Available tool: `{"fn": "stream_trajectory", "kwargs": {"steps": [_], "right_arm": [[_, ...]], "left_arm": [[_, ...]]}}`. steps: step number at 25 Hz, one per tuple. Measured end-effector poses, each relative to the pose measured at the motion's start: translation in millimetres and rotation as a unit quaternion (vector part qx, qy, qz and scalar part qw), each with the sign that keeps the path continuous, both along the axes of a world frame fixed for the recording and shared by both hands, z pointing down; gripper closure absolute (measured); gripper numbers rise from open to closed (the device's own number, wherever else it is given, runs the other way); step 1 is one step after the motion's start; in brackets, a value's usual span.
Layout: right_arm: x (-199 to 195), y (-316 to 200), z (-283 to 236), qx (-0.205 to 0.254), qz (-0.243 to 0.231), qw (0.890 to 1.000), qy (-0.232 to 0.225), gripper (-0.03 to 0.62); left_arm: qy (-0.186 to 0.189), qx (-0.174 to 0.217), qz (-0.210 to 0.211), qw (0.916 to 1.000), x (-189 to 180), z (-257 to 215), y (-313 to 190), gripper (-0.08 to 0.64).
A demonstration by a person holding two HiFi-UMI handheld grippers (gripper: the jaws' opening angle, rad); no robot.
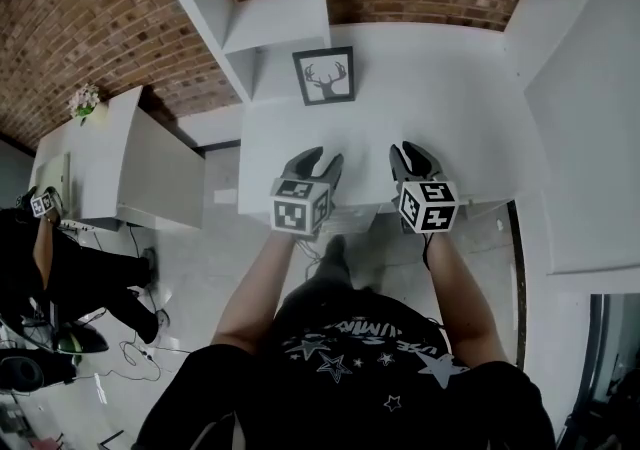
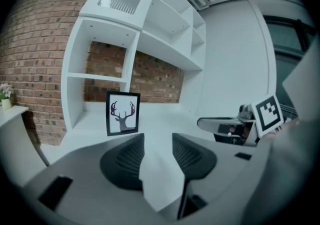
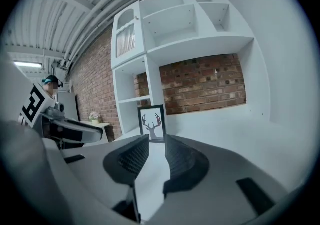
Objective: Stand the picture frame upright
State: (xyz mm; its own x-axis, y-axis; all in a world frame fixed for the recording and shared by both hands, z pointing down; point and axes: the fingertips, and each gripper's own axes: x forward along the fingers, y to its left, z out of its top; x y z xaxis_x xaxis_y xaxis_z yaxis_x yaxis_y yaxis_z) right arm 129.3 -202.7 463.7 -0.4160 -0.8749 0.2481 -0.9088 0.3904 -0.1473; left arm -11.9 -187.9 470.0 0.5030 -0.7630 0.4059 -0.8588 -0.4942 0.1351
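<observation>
One picture frame (image 1: 324,75), upright on the white desk (image 1: 450,108). Two tongs: left tongs (image 1: 320,163) and right tongs (image 1: 409,156), both parted, holding nothing, well apart from the frame.

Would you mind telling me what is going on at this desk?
A person holds a gripper in each hand at the near edge of the white desk. The left gripper and right gripper are both open and empty. The picture frame stands upright farther back, by the shelf unit, untouched.

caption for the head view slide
Upright picture frame on the white desk; left gripper and right gripper open, empty, near its front edge
</observation>
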Motion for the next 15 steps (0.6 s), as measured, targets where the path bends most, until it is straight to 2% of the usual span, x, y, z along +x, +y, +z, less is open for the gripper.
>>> {"fn": "stream_trajectory", "kwargs": {"steps": [3, 6, 10, 15], "right_arm": [[8.4, 19.1, -11.6, 0.017, 0.004, 0.999, -0.029, 0.5], [19.6, 27.3, -10.2, 0.015, 0.019, 0.999, -0.048, 0.54], [27.9, 40.9, 4.0, -0.012, 0.015, 0.998, -0.053, 0.561], [41.4, 43.5, -3.6, -0.015, 0.015, 0.998, -0.064, 0.571]], "left_arm": [[0.014, 0.016, -0.015, 0.9997, 1.4, -13.8, 27.1, 0.389], [0.002, 0.029, -0.032, 0.9991, -0.3, -18.6, 41.9, 0.458], [-0.001, 0.01, -0.044, 0.999, -1.8, -10.5, 51.8, 0.49], [0.004, 0.005, -0.03, 0.9995, 10.0, -14.4, 49.0, 0.512]]}}
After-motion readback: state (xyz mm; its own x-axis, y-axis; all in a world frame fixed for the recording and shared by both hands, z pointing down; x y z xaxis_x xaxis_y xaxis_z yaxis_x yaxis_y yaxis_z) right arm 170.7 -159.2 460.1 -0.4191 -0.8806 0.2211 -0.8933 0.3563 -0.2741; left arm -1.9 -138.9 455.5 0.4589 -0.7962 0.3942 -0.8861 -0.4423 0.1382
